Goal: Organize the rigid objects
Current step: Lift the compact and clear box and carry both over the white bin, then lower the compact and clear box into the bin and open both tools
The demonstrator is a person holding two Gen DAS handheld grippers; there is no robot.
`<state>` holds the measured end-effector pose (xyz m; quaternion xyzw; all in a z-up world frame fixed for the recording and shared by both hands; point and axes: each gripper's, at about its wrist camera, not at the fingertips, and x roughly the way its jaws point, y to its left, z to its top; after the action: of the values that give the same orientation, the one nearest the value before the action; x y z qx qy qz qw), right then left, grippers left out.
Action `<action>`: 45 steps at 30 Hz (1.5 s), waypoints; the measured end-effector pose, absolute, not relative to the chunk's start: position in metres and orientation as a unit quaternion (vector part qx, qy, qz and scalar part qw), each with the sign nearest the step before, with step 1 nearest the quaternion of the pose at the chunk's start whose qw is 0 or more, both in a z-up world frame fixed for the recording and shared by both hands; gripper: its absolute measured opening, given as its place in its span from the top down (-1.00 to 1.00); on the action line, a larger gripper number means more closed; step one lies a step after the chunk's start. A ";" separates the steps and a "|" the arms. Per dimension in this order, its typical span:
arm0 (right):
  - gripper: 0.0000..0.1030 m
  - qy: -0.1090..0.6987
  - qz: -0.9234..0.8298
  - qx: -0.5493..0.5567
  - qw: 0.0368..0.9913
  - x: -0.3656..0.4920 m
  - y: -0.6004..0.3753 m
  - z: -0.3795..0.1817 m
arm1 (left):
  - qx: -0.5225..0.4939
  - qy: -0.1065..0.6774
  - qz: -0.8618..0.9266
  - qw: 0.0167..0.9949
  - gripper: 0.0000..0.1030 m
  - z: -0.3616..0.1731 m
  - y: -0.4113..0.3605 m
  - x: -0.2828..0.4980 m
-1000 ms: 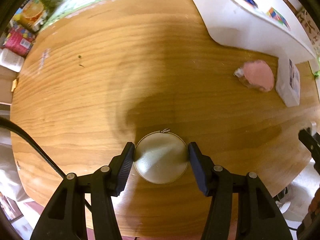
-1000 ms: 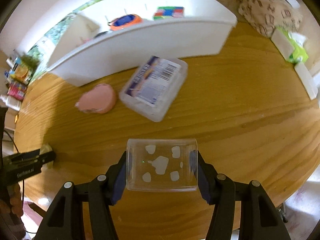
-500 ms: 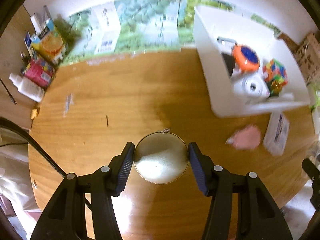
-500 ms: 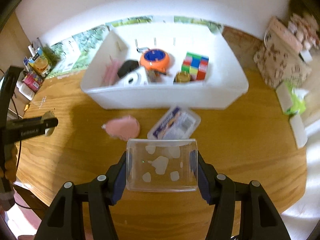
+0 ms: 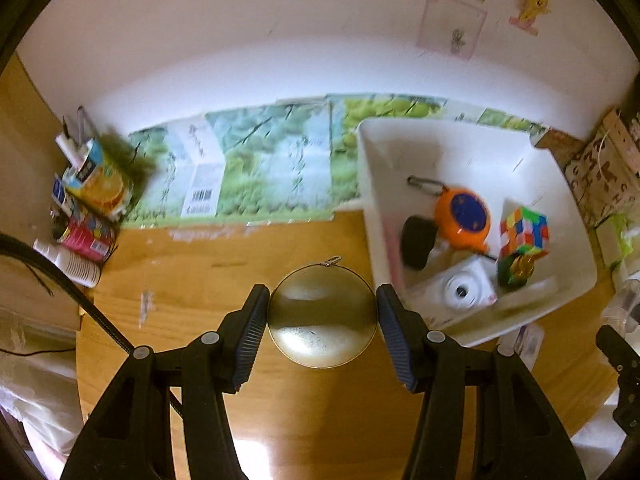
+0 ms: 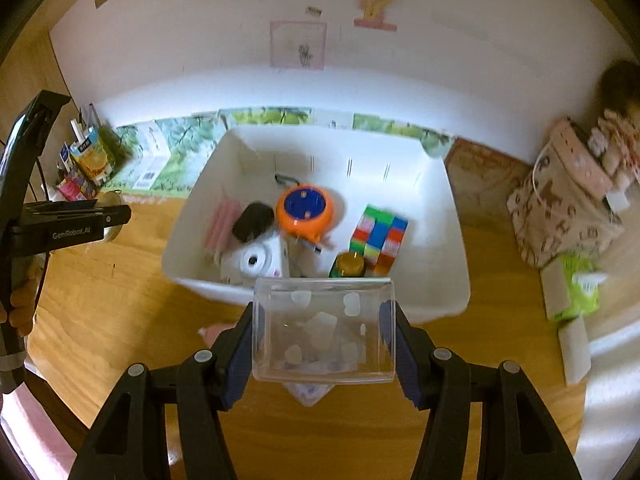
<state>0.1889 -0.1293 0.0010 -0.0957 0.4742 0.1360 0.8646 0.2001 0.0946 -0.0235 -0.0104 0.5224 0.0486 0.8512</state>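
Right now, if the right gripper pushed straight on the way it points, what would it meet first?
Most likely the near wall of the white bin: the right gripper holds the clear box just before it, though depth is uncertain.

White bin (image 6: 448, 216) open on top; right half of floor bare beyond colour cube (image 6: 378, 238). Left half crowded: orange disc (image 6: 306, 208), white camera (image 6: 256, 260), black lump (image 6: 252, 220). Table (image 5: 200, 280) left of bin bare. Cartons (image 5: 100, 184) crowd far-left corner.

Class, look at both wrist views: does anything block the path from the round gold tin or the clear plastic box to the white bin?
Nothing visible. The left gripper holds the round gold tin, the right gripper the clear plastic box; both hang clear beside the open-topped white bin.
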 end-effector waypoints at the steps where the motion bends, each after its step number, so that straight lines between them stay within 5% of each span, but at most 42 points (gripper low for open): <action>1: -0.17 0.471 0.139 -0.096 0.866 0.194 -0.130 0.003 | -0.010 0.520 0.047 0.853 -0.14 -0.022 0.091 0.203; 33: -0.18 0.388 0.215 -0.065 0.894 0.276 -0.153 -0.002 | -0.058 0.479 0.023 0.876 -0.15 0.005 0.010 0.255; 39: -0.49 0.390 0.222 -0.064 0.892 0.280 -0.156 -0.004 | -0.058 0.476 0.030 0.877 -0.16 0.007 0.007 0.251; 45: -0.55 0.388 0.222 -0.056 0.893 0.276 -0.159 0.000 | -0.056 0.463 0.045 0.883 -0.49 0.015 0.014 0.239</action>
<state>0.2763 -0.1590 -0.0002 -0.0555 0.3879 0.2221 0.8928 0.2388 0.0137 0.0153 -0.0556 0.4632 0.0453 0.8833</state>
